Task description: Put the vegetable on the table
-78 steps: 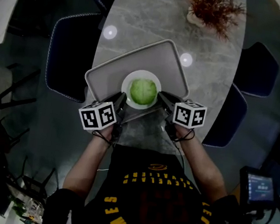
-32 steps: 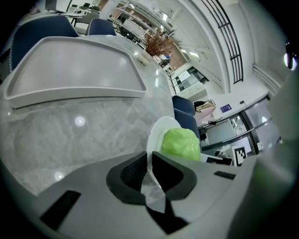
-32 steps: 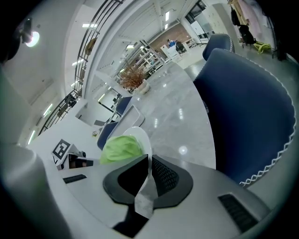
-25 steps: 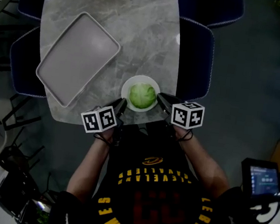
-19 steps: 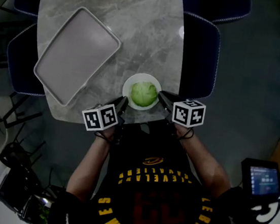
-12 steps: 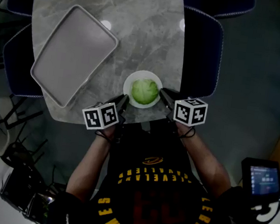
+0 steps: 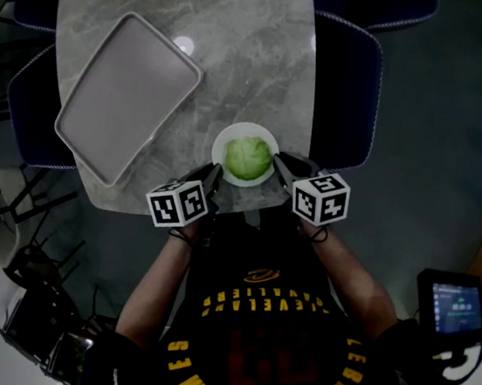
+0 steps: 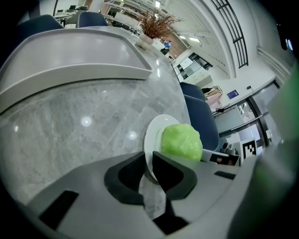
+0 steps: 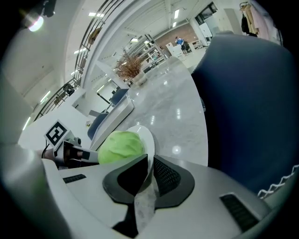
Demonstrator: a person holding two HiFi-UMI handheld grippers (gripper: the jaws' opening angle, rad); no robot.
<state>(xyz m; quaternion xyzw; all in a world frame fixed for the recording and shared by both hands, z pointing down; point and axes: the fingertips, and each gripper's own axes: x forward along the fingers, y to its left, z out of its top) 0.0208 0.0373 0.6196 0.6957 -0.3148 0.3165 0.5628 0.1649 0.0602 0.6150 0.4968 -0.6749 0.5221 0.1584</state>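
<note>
my left gripper (image 8: pixel 150 161) is closed narrow on the near rim of the plate (image 7: pixel 221 145). my right gripper (image 9: pixel 148 170) is pinched the same way on the opposite rim, so the plate is held between the two. the cabbage (image 7: pixel 247 158) sits loose in the middle of it, over the near edge of the table (image 7: pixel 242 47). the tray (image 7: pixel 126 97) lies well apart to my left. i cannot tell whether the plate's base touches the stone.

the cabbage is a round, pale green head with crinkled, waxy-looking leaves. i judge it fairly light but free to roll, since nothing pins it, and it would bruise rather than break. the plate is the fragile part: white, smooth, glazed-looking and stiff, with a thin raised rim. that rim looks slick, and i hold only a narrow strip of it on each side. so i would hold both sides level and matched, because any tilt would send the ball toward the low side. two opposite points on the rim seem the right place to hold.

the table top is grey veined marble, polished enough to show lamp glints. it is hard on china, so the set-down calls for a soft touch. the tray is a pale, matt rectangle with rounded corners and a raised lip. dark blue chairs (image 7: pixel 345 69) stand around the table.
</note>
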